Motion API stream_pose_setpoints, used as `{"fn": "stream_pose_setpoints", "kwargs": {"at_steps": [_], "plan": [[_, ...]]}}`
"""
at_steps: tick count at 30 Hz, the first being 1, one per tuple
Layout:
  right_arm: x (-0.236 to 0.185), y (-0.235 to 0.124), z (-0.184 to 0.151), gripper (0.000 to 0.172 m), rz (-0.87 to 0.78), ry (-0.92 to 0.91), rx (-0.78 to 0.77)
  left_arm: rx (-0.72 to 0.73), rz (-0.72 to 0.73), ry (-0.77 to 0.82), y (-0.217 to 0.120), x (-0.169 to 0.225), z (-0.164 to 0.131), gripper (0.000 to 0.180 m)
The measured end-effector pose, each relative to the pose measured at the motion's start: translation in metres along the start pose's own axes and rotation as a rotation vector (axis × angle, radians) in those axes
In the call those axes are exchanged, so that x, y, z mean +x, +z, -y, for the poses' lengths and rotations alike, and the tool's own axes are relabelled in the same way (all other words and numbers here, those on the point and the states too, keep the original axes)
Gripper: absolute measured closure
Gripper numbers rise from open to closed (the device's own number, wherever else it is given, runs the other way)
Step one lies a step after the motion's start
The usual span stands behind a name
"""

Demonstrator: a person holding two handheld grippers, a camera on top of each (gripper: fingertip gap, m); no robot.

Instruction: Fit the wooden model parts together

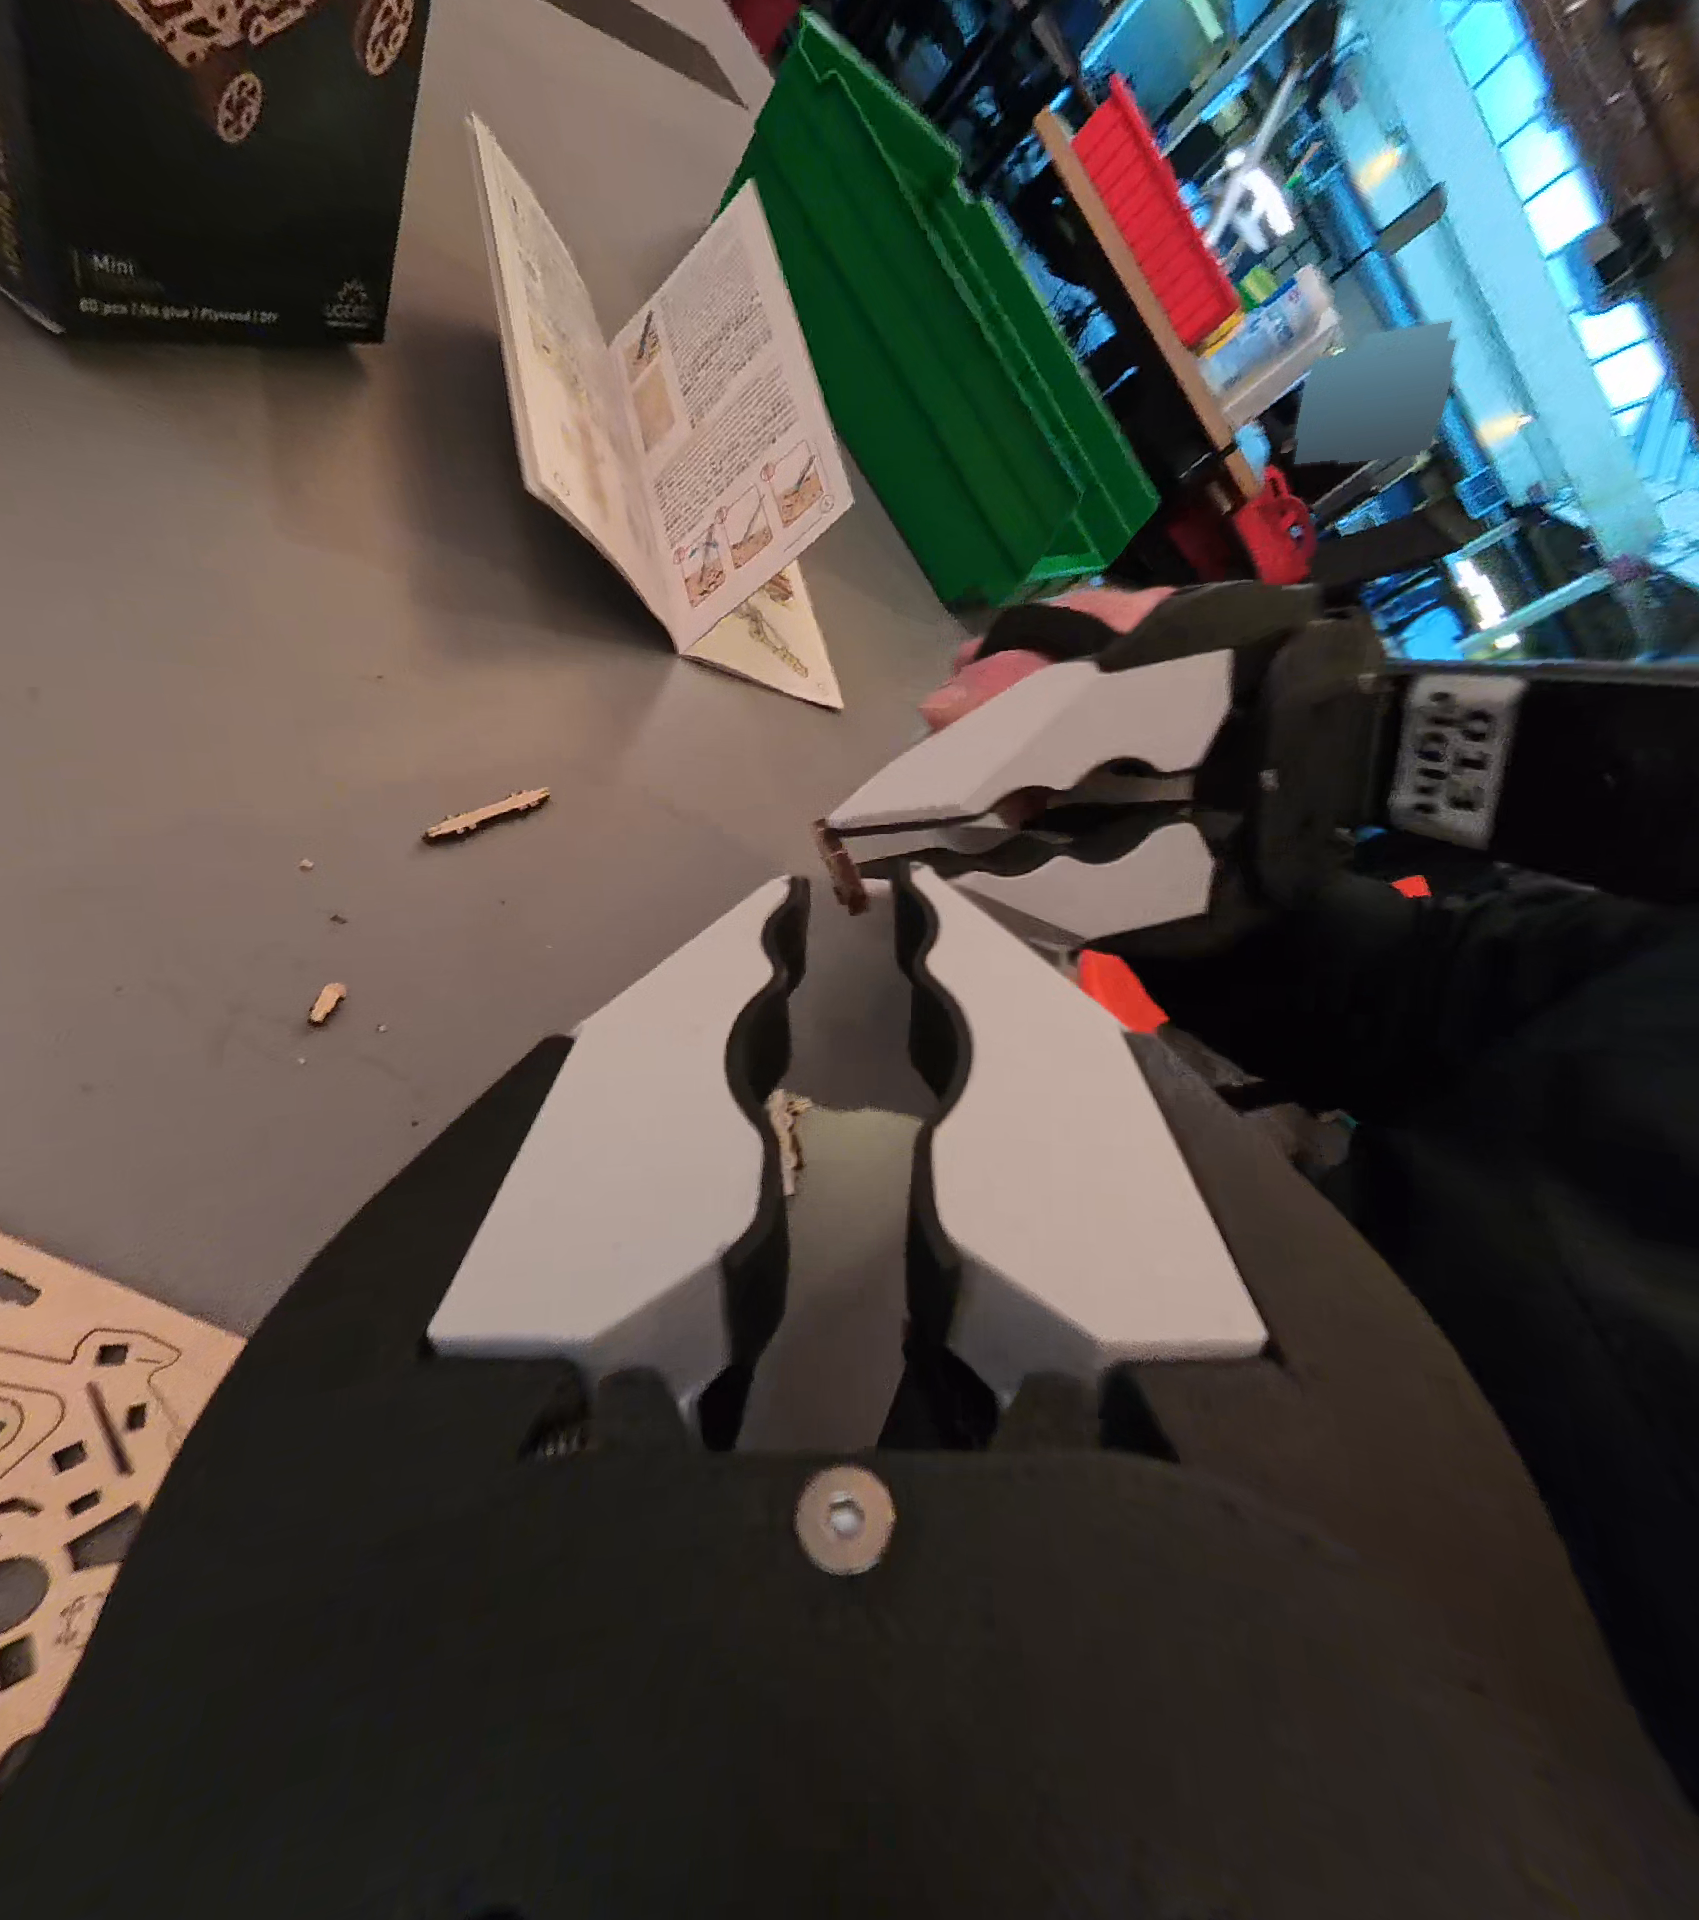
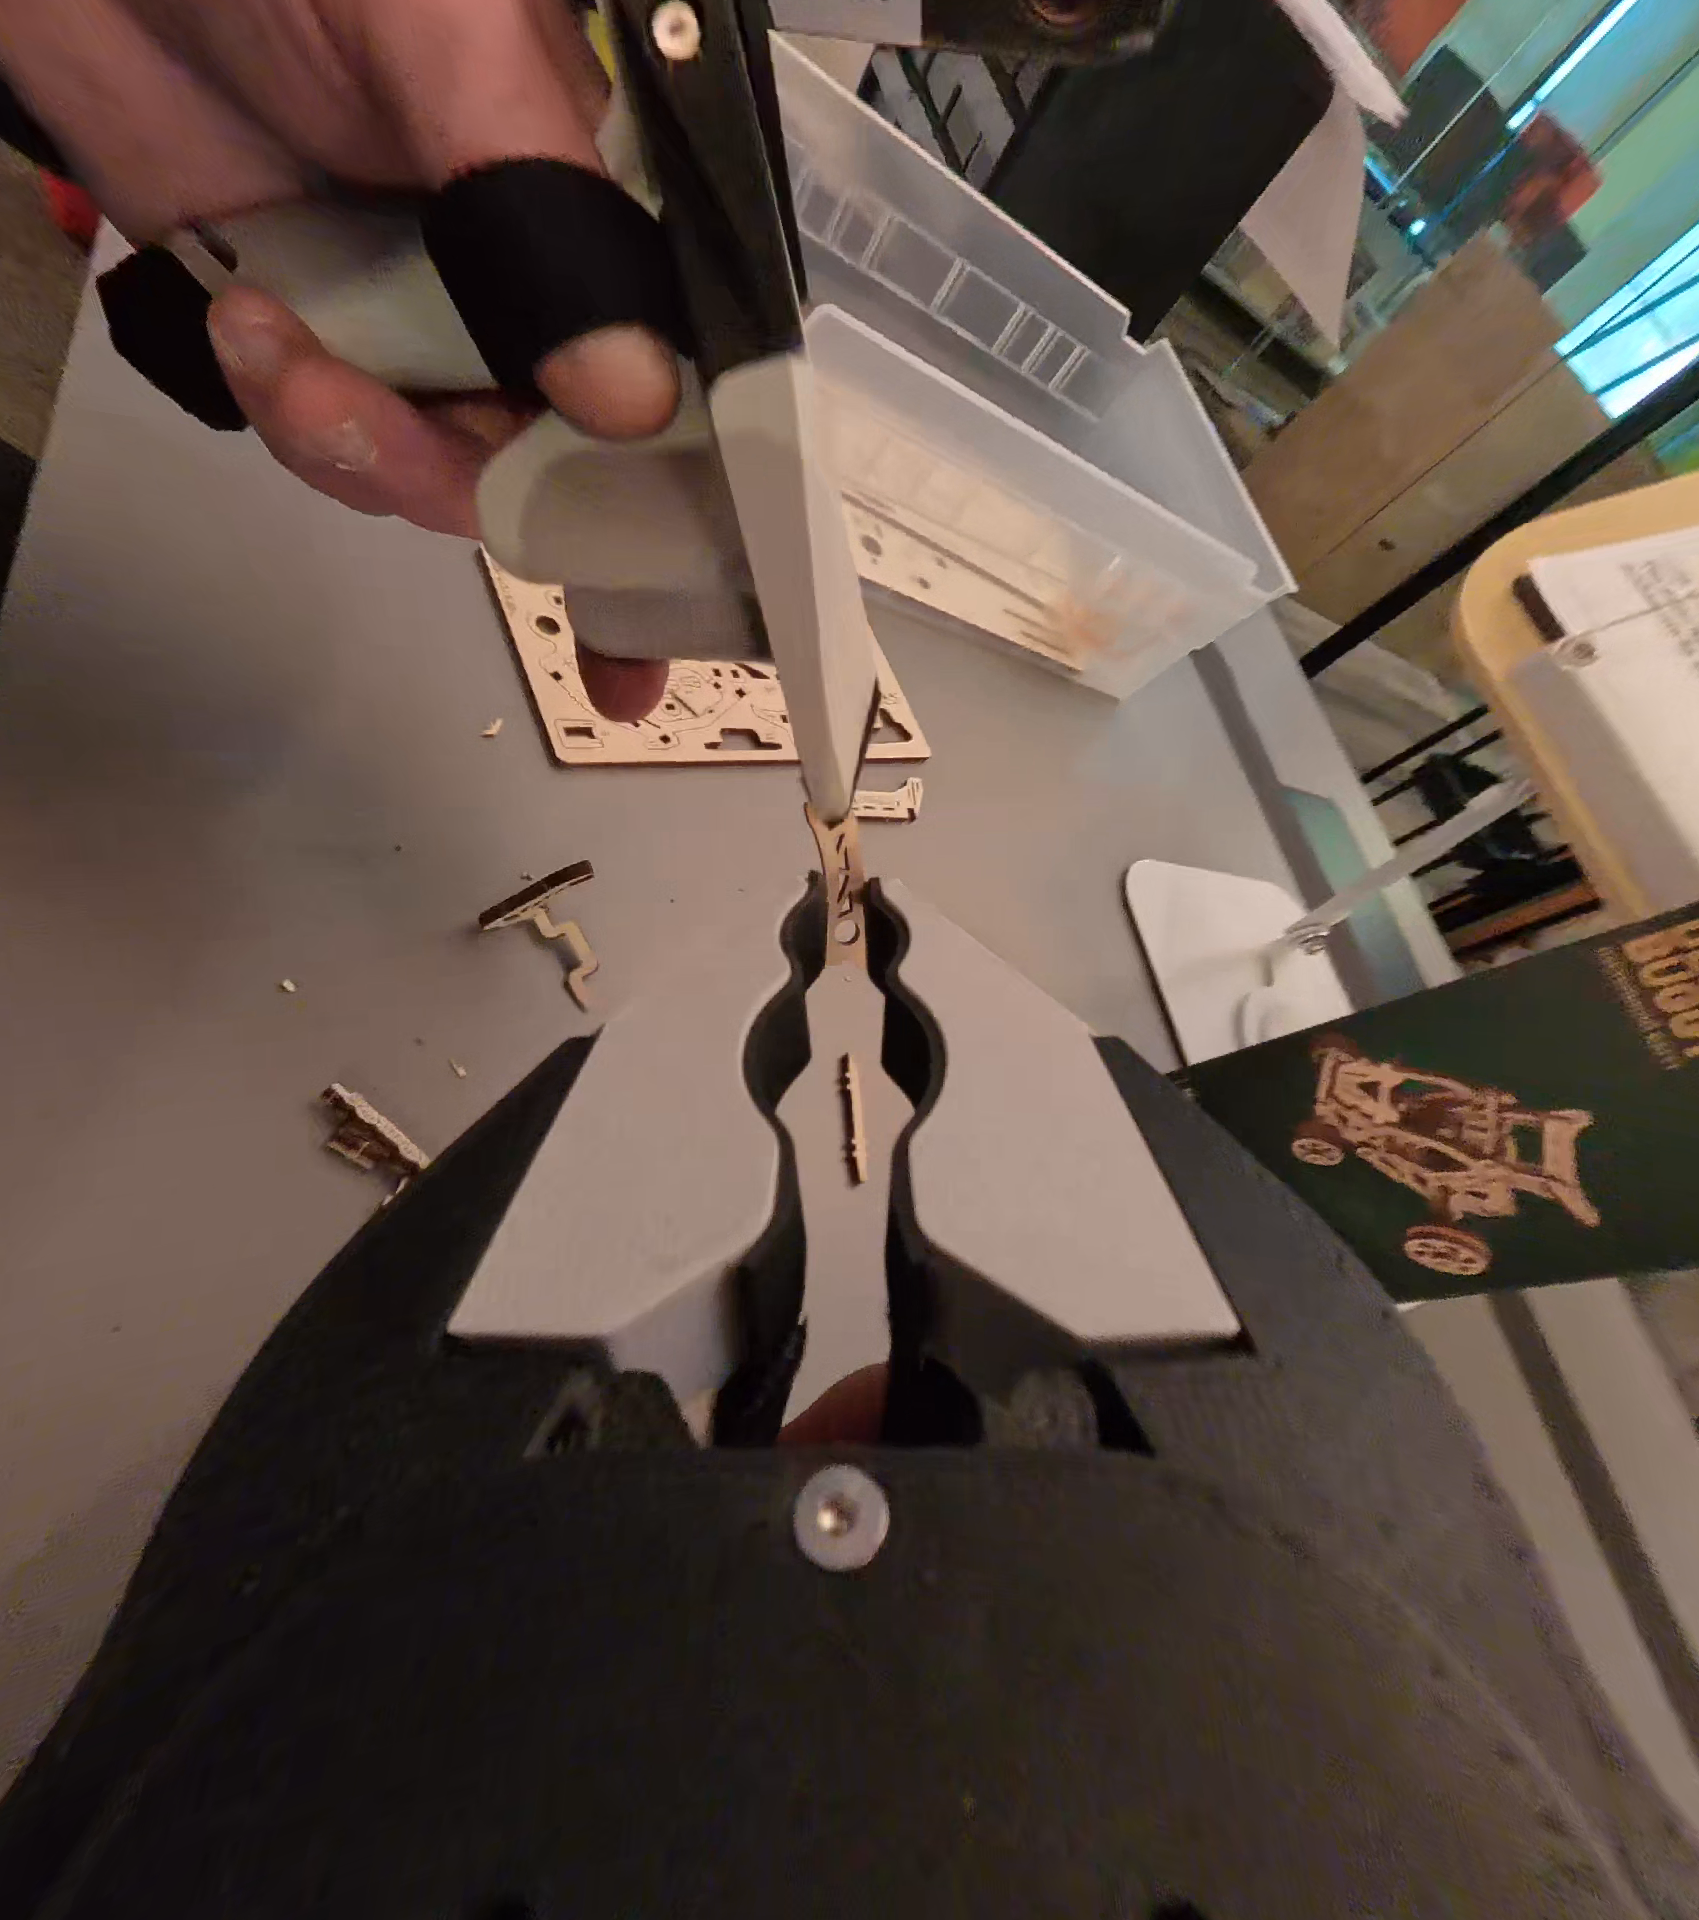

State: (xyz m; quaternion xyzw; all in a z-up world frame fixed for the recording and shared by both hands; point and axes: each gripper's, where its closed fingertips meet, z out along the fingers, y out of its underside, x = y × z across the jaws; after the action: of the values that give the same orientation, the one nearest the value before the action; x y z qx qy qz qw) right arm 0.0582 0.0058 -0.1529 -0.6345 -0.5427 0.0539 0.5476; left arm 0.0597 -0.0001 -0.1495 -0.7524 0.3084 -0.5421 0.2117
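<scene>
We are holding a thin wooden strip (image 2: pixel 840 914) in the air above the grey table (image 2: pixel 201 727).

The right gripper (image 2: pixel 840 899) is clenching the strip's near end; the left gripper (image 1: pixel 850 888) is standing released, its fingers apart around the far end. The strip looks light, stiff and likely brittle, so we are best gripping its flat faces. Loose parts (image 2: pixel 544 920) and the cut-out sheet (image 2: pixel 679 727) are lying farther off.

Materials and finishes

Thin pale plywood part (image 2: pixel 841 914); matt grey table (image 2: pixel 201 831); frosted translucent plastic bin (image 2: pixel 1084 499); glossy paper booklet (image 1: pixel 710 416).
</scene>
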Motion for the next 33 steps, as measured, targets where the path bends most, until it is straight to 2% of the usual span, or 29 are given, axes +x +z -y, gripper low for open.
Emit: {"fn": "stream_pose_setpoints", "kwargs": {"at_steps": [1, 5, 9, 12, 14, 18, 23, 27, 30, 33], "plan": [[-0.001, 0.000, 0.001, 0.167, -0.013, -0.029, -0.012, -0.010, 0.022, 0.003, 0.001, -0.003, -0.002, 0.169], [-0.002, 0.002, 0.002, 0.168, -0.061, -0.143, -0.045, 0.006, 0.027, 0.008, 0.002, -0.003, -0.002, 0.179], [-0.005, -0.003, 0.006, 0.163, -0.009, -0.114, -0.012, -0.033, 0.018, 0.086, -0.001, -0.002, -0.007, 0.179], [-0.008, -0.013, 0.009, 0.157, 0.210, 0.114, 0.009, -0.075, -0.036, 0.217, -0.007, 0.008, -0.007, 0.179], [-0.006, -0.020, 0.013, 0.158, 0.346, 0.243, 0.032, -0.131, -0.064, 0.361, -0.009, 0.017, -0.011, 0.179], [-0.009, -0.026, 0.021, 0.160, 0.547, 0.344, 0.046, -0.253, -0.081, 0.590, -0.010, 0.028, -0.017, 0.179], [-0.023, -0.022, 0.020, 0.165, 0.678, 0.325, 0.000, -0.375, -0.065, 0.728, -0.007, 0.028, -0.023, 0.179], [-0.021, -0.022, 0.023, 0.164, 0.694, 0.372, 0.011, -0.384, -0.094, 0.767, -0.008, 0.032, -0.022, 0.179], [-0.021, -0.027, 0.028, 0.160, 0.773, 0.479, 0.045, -0.396, -0.139, 0.818, -0.010, 0.039, -0.023, 0.179], [-0.021, -0.034, 0.032, 0.160, 0.910, 0.621, 0.108, -0.421, -0.171, 0.951, -0.013, 0.052, -0.022, 0.179]]}}
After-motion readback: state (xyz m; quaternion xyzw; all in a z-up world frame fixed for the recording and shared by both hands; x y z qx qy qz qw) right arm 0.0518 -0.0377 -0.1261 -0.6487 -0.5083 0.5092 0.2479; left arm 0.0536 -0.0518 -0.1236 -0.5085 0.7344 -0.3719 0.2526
